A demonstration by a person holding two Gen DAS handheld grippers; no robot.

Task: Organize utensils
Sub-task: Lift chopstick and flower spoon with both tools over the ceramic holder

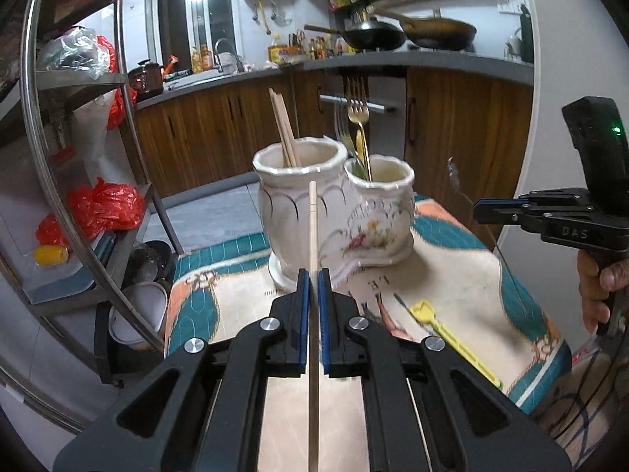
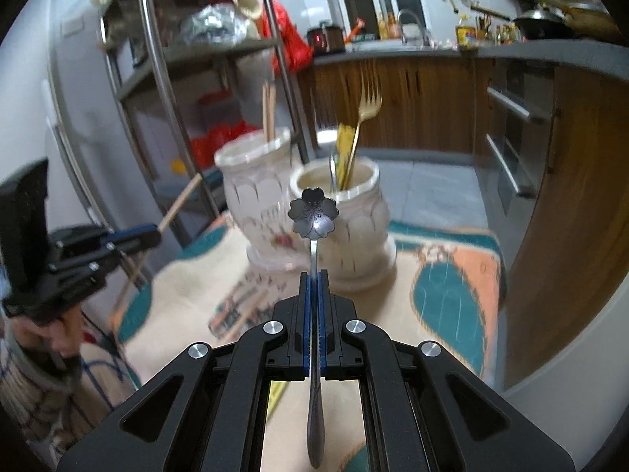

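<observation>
My left gripper is shut on a pale chopstick that points up toward the white double ceramic holder. The holder's left pot holds chopsticks; its right pot holds a gold fork and other cutlery. My right gripper is shut on a silver spoon with a flower-shaped bowl, held in front of the holder. The right gripper also shows at the right of the left wrist view, and the left gripper with its chopstick at the left of the right wrist view.
A yellow utensil lies on the patterned tablecloth at the right. A metal shelf rack with red bags stands to the left. Kitchen counter with woks and wooden cabinets runs behind.
</observation>
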